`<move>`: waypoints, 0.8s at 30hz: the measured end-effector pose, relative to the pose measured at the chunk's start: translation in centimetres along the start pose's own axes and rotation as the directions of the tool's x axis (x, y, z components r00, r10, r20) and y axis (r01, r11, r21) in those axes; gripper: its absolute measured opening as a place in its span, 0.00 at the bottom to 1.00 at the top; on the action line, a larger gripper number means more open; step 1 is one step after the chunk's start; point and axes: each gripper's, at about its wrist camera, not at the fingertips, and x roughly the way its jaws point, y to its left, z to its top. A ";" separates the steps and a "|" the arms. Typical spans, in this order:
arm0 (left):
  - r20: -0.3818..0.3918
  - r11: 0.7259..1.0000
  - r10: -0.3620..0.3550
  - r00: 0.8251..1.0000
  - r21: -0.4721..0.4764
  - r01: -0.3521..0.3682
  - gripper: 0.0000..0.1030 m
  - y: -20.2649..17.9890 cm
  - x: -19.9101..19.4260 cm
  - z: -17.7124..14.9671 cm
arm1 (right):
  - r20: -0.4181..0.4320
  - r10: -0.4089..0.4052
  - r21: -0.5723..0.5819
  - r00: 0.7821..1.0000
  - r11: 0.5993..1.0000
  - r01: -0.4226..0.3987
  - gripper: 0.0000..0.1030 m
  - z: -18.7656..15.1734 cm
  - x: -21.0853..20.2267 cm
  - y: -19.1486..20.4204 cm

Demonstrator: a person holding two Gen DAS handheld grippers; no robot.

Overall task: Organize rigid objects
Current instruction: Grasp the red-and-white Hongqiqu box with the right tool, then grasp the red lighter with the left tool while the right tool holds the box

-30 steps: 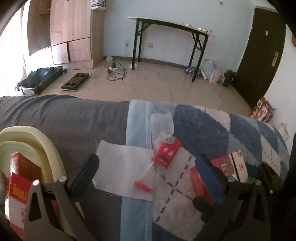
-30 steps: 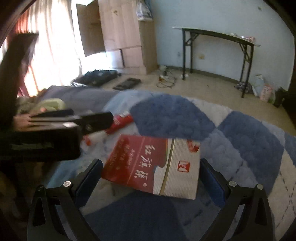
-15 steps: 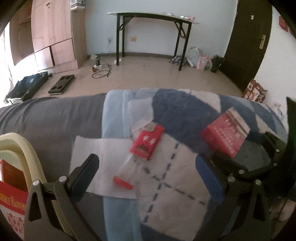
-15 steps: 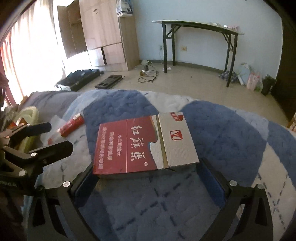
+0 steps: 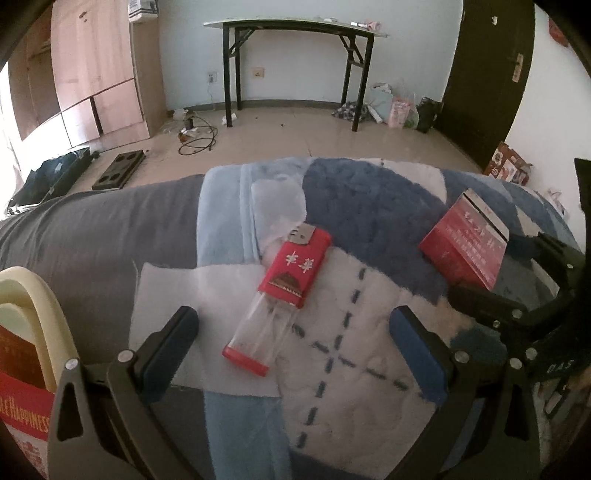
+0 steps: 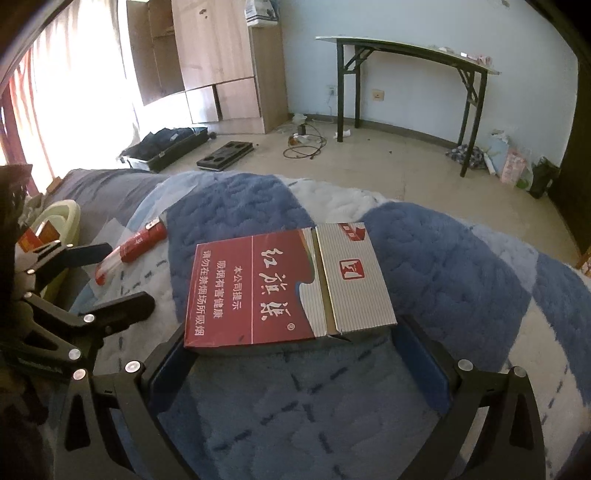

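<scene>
A red and clear lighter (image 5: 277,300) lies on a white tissue (image 5: 199,314) on the blue and white blanket (image 5: 369,206). My left gripper (image 5: 293,341) is open, with the lighter's near end between its fingertips. A red and silver cigarette box (image 6: 284,290) lies flat on the blanket. My right gripper (image 6: 295,354) is open, its fingers at either side of the box's near edge. The box (image 5: 465,245) and the right gripper also show at the right of the left wrist view. The lighter (image 6: 129,249) and the left gripper (image 6: 92,280) show at the left of the right wrist view.
A cream basket (image 5: 26,295) at the left holds red boxes (image 5: 22,398). Grey bedding (image 5: 103,225) lies left of the blanket. Beyond the bed are a tiled floor, a black table (image 5: 295,27), a wooden wardrobe (image 5: 92,70) and an open suitcase (image 6: 166,147).
My left gripper has swung right and closed in on the lighter, which now lies between its fingertips. My right gripper has moved up to the cigarette box, now square between its fingers.
</scene>
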 end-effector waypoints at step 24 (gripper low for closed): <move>0.035 0.991 0.121 0.992 0.051 -0.123 0.48 0.3 -1.1 0.5 | 0.000 -0.055 -0.038 0.998 0.998 0.055 1.00 -0.2 0.5 1.3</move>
